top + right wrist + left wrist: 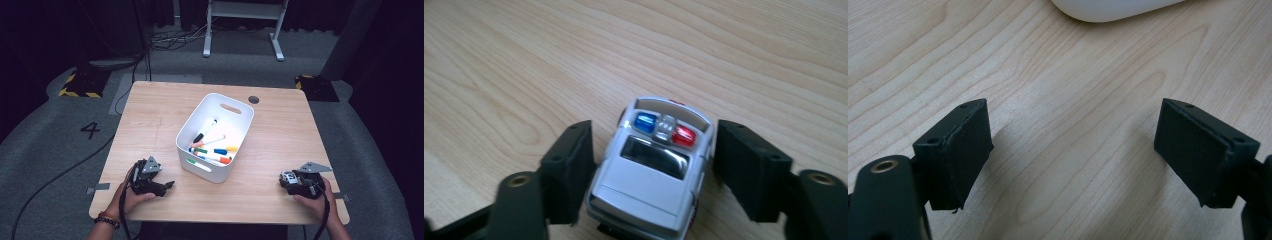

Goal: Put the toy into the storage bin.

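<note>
A dark room with grey carpet surrounds a pale wood counter (280, 135); a white desk frame stands beyond its far edge and a floor mark reading 4 lies off its left edge.

Near the front right corner the right gripper (651, 172) straddles a small toy police car (654, 172). Its fingers (566, 172) stand narrow around the car body: the one on the left of the right gripper view looks to touch the car's side, while a thin gap shows at the other, so the grip does not look closed. In the high view the car (287, 178) sits at the tip of that gripper (295, 182).

The risk, as I judge it, is the car's wheels. If one finger presses first, the car may roll or twist out sideways. Its smooth, sloping body could also squirt forward under a hard squeeze, or tip if lifted by the rear alone.

The left gripper (167, 186) rests near the front left corner, its fingers (960, 155) spread wide over bare wood and holding nothing.

The white bin (235, 117) stands at the counter's middle, well apart from the car. Inside lie several markers (212, 150) with black, green, blue, orange and yellow parts, mostly at the bin's near end.
</note>
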A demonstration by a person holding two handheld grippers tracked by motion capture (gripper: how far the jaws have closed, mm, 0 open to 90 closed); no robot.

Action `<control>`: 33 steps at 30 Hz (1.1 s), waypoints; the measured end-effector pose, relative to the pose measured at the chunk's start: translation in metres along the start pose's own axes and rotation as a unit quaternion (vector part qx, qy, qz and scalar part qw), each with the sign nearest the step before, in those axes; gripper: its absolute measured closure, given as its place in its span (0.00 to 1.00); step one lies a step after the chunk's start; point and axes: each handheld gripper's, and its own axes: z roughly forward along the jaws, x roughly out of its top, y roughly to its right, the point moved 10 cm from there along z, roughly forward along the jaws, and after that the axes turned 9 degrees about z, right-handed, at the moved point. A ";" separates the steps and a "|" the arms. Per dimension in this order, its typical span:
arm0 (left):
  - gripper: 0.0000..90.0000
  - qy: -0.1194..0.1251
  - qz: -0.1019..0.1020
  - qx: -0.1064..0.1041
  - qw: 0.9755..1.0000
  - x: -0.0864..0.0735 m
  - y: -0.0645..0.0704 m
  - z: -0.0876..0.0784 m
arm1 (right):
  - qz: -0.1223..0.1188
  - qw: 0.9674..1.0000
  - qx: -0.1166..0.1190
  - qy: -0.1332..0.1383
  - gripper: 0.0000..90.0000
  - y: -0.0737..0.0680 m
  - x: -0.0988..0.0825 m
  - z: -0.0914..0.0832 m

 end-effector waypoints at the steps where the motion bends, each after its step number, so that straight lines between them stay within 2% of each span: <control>1: 0.17 0.000 0.000 0.000 1.000 0.000 0.000 0.000 | 0.011 1.000 -0.012 0.003 0.31 0.004 -0.002 -0.002; 4: 0.17 0.000 0.000 0.000 1.000 0.000 0.000 0.000 | 0.028 0.999 -0.026 0.008 0.34 0.007 -0.006 -0.007; 9: 0.17 0.000 0.000 0.000 1.000 0.000 0.000 0.000 | 0.032 0.999 -0.026 0.019 0.53 0.004 -0.010 -0.013; 15: 0.17 0.000 0.000 0.000 1.000 0.000 0.000 0.000 | 0.010 0.999 -0.009 0.031 0.54 0.005 -0.010 -0.013; 18: 0.17 0.000 0.000 -0.001 1.000 0.000 0.000 0.000 | 0.015 0.999 -0.002 0.038 0.54 0.005 -0.010 -0.013; 19: 0.17 0.000 0.000 0.000 1.000 0.000 0.000 0.000 | 0.011 0.999 -0.002 0.043 0.54 0.006 -0.009 -0.014; 21: 0.17 0.001 0.001 0.000 1.000 0.000 0.000 0.000 | 0.019 0.998 0.007 0.059 0.54 0.005 -0.004 -0.018; 23: 0.17 0.001 0.001 0.000 1.000 0.000 0.000 0.000 | 0.018 0.997 0.003 0.069 0.54 0.005 0.000 -0.022; 28: 0.17 0.000 0.000 -0.001 1.000 0.000 0.000 0.000 | -0.003 0.997 0.006 0.073 0.54 0.002 0.008 -0.028; 31: 0.17 0.000 0.001 0.000 1.000 0.000 0.000 0.000 | -0.003 0.997 0.010 0.075 0.54 0.000 0.014 -0.031; 33: 0.17 0.001 0.001 0.000 1.000 0.000 0.000 0.000 | -0.009 0.997 0.004 0.076 0.54 -0.001 0.017 -0.032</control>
